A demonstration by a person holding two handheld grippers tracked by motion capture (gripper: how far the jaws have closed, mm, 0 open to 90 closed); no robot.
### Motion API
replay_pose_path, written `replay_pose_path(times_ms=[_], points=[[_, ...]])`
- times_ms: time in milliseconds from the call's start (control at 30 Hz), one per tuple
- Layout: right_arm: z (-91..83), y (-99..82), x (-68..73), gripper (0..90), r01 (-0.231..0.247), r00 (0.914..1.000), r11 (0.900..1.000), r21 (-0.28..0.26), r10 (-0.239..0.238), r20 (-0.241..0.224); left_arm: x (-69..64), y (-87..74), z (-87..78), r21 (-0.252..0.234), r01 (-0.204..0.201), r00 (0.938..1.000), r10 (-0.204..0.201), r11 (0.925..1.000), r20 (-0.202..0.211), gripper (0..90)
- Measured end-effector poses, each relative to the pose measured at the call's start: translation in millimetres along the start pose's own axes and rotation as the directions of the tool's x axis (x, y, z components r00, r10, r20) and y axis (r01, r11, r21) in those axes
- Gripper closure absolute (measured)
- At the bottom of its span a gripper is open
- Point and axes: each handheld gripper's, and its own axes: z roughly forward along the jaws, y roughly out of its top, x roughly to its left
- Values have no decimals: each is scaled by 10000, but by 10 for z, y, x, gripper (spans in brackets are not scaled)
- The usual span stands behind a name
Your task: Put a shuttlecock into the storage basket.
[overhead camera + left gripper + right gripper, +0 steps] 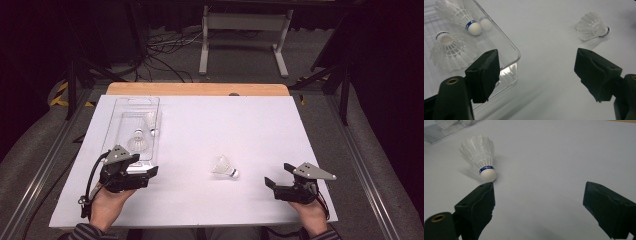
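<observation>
A loose white shuttlecock [224, 167] [592, 26] [480, 155] with a blue band lies on its side on the white board [240, 125], between the two grippers. A clear plastic tray [117, 117] [510, 45] at the left holds two more shuttlecocks, one lying [151, 121] [459, 15] and one standing cork-up [137, 142] [449, 50]. My left gripper [149, 176] [537, 53] is open and empty, just off the tray's near corner. My right gripper [278, 174] [539, 187] is open and empty too, with its left jaw just short of the loose shuttlecock's cork.
The board lies on a wooden table whose far edge [200, 89] shows beyond it. On the floor behind stand a white metal frame [245, 30] and loose cables [165, 55]. Dark stands flank the table on both sides.
</observation>
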Motion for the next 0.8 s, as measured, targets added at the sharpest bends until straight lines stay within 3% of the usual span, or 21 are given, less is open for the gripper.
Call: replay_pose_path(times_ms=[800], points=[[-1,-1,-1,110,-30,10000,10000,-19,30,3,-126,131,164,333,-351,9987,338,9988,388,219]])
